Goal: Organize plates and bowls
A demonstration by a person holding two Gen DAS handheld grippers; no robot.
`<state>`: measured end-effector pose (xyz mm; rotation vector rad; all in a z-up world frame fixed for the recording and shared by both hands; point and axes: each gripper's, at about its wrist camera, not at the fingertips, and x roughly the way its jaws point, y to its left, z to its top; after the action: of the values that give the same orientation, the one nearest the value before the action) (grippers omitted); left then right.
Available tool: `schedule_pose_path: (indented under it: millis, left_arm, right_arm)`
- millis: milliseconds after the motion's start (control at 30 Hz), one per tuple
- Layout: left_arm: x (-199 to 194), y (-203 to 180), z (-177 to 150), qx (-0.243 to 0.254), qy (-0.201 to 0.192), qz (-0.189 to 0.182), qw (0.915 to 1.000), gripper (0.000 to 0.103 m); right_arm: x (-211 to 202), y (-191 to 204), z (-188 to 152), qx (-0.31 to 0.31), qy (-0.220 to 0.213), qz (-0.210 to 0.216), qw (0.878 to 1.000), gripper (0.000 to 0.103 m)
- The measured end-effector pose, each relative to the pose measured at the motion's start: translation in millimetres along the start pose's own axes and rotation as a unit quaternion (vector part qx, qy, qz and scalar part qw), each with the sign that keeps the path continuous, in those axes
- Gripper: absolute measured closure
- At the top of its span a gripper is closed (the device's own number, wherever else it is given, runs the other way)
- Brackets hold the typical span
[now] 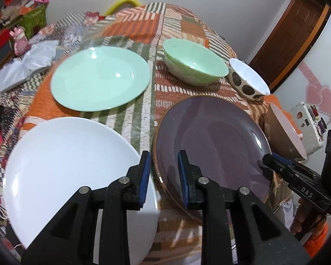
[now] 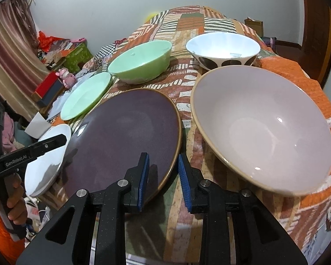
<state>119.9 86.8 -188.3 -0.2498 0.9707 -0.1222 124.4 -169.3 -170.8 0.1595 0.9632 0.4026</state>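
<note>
On a patterned cloth lie a white plate (image 1: 66,165), a mint plate (image 1: 99,77) and a dark purple plate (image 1: 209,143). Behind them stand a green bowl (image 1: 194,66) and a white bowl with dark spots (image 1: 247,77). A large pale lilac bowl (image 2: 264,128) sits right of the purple plate (image 2: 125,132). My left gripper (image 1: 163,154) hovers over the gap between the white and purple plates, shut, holding nothing. My right gripper (image 2: 163,156) hangs above the purple plate's near right rim, shut and empty.
A grey plastic bag (image 1: 24,66) and a pink figurine (image 1: 19,39) lie at the table's left edge. Beyond it is a green box (image 2: 77,55) among clutter. A white case with stickers (image 1: 309,128) stands off the table at right. A hand (image 2: 15,203) holds the left gripper's handle.
</note>
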Motion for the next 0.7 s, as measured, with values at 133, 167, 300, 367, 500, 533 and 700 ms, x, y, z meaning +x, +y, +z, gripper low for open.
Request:
schedule_pose_path:
  millis: [133, 167, 300, 367, 500, 533, 700]
  left_arm:
    - [-15.5, 0.5, -3.3, 0.001, -0.015, 0.01, 0.9998, 0.073]
    - [-19.9, 1.6, -4.6, 0.0, -0.019, 0.012, 0.9997, 0.068]
    - [-39.4, 7.7, -8.6, 0.0, -0.045, 0.033, 0.9984, 0.057]
    - [-49.0, 11.4, -10.1, -0.001, -0.056, 0.042, 0.9976, 0.049]
    - [-69.3, 22.7, -15.4, -0.006, -0.079, 0.065, 0.9948, 0.04]
    - [-74.4, 27.4, -17.0, -0.009, -0.083, 0.069, 0.9941, 0.04]
    - [-91.5, 54.4, -24.8, -0.032, -0.092, 0.093, 0.9909, 0.038]
  right_arm:
    - [-10.4, 6.6, -0.5, -0.009, -0.011, 0.003, 1.0, 0.076]
    - [-12.8, 9.0, -0.2, -0.012, -0.013, 0.005, 1.0, 0.076]
    - [-19.3, 20.5, 2.3, -0.028, -0.024, 0.011, 0.999, 0.076]
    - [-20.9, 26.9, 4.7, -0.036, -0.027, 0.016, 0.999, 0.075]
    - [-20.5, 42.9, 9.5, -0.055, -0.03, 0.028, 0.998, 0.062]
    - [-20.3, 46.9, 10.8, -0.058, -0.032, 0.033, 0.997, 0.055]
    - [-15.0, 71.3, 16.8, -0.088, -0.036, 0.046, 0.994, 0.051]
